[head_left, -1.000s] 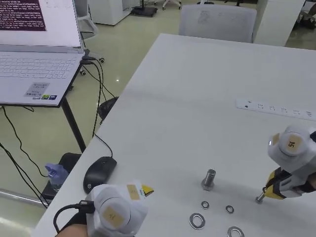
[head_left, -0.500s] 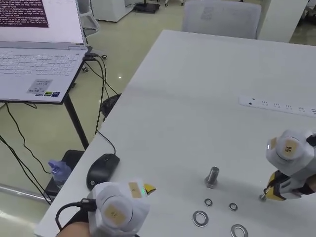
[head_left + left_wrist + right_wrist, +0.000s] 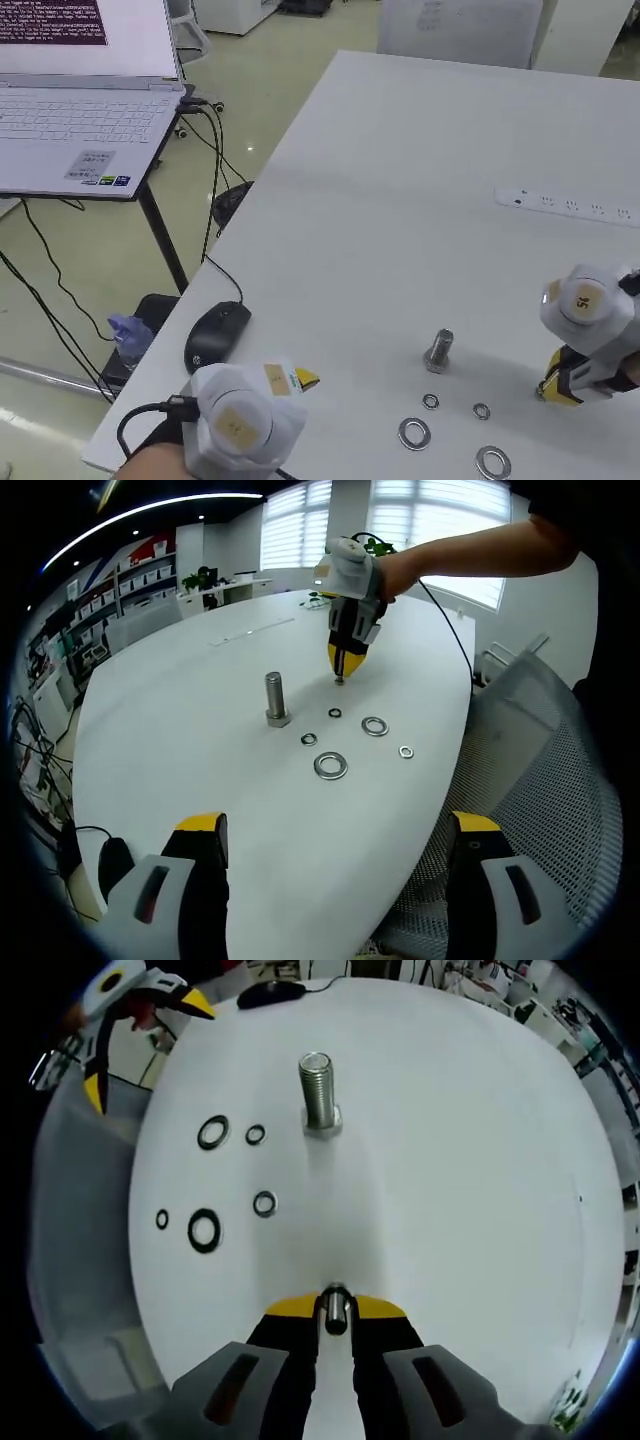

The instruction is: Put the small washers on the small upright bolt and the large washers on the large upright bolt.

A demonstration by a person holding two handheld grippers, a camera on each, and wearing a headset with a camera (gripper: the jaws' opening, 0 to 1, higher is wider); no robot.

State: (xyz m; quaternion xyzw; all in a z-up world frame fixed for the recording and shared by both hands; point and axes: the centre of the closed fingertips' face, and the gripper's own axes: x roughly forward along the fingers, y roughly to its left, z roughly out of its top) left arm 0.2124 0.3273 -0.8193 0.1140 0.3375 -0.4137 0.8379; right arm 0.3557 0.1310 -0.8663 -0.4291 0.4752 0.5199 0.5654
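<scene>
The left gripper [image 3: 337, 830] hovers at the near edge of the table [image 3: 400, 200], jaws wide apart. The large bolt [image 3: 438, 350] stands upright at the middle, washers [image 3: 402, 434] lying flat near it. Further right, the right gripper [image 3: 556, 392] is clamped on the small bolt [image 3: 335, 1312].

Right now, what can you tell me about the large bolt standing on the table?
The large bolt looks like silvery metal. Its threaded shank points up and its hex head sits flat on the white table. It stands upright and bare, with no washer on it yet. Nothing touches it but the table. A small washer lies flat nearest to it, close beside the head but apart from it.
</scene>
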